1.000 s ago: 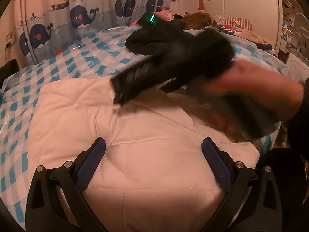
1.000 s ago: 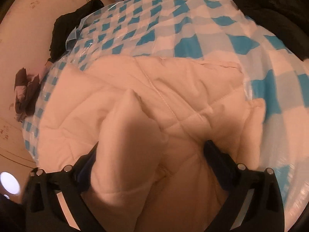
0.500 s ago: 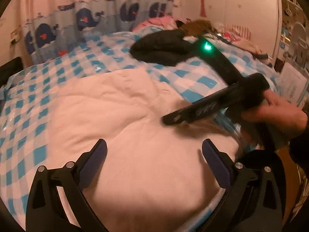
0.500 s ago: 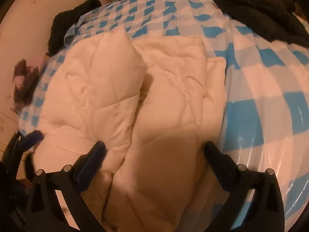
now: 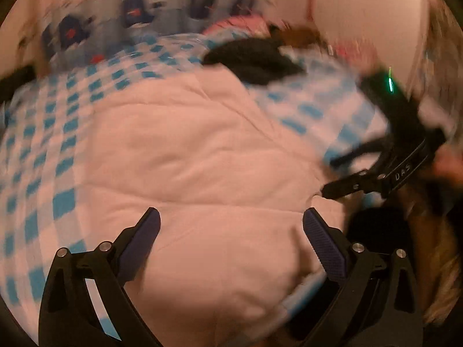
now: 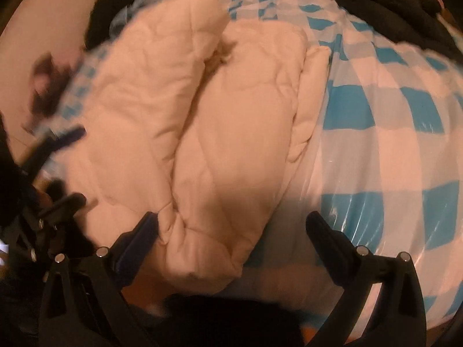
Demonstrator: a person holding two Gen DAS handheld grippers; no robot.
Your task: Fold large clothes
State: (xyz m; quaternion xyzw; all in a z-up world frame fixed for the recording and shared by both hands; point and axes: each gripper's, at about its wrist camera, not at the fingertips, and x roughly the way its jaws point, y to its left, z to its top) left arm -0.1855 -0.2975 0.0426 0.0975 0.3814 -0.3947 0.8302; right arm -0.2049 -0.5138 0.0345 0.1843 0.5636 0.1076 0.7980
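Left gripper [image 5: 231, 231]: fingers spread wide, nothing between them; hangs above the near part of the garment, not touching it as far as the view shows.
Right gripper [image 6: 231, 231]: fingers spread wide, empty; the left pad [image 6: 139, 237] sits just against the near edge of a padded fold, whether it presses in I cannot tell.
Right gripper seen from the left wrist [image 5: 376, 170]: at the right side of the bed, past the garment's edge, a green light on its body; blurred.
Left gripper seen from the right wrist [image 6: 58, 167]: low at the left, beside the garment's left edge; blurred.
Quilted white garment [image 6: 202, 121]: lies on the bed cover, gathered into two long padded lobes side by side with a crease between them; a thinner flap shows along the right side.
Same garment, left wrist view [image 5: 202, 159]: broad pale quilted surface filling the centre.
Blue-and-white checked bed cover [image 6: 390, 133]: glossy, under the garment, bare to its right.
Dark garment [image 5: 254, 60]: heaped on the cover beyond the white one, well apart from both grippers.
Whale-print curtain [image 5: 130, 17]: behind the bed; blurred.
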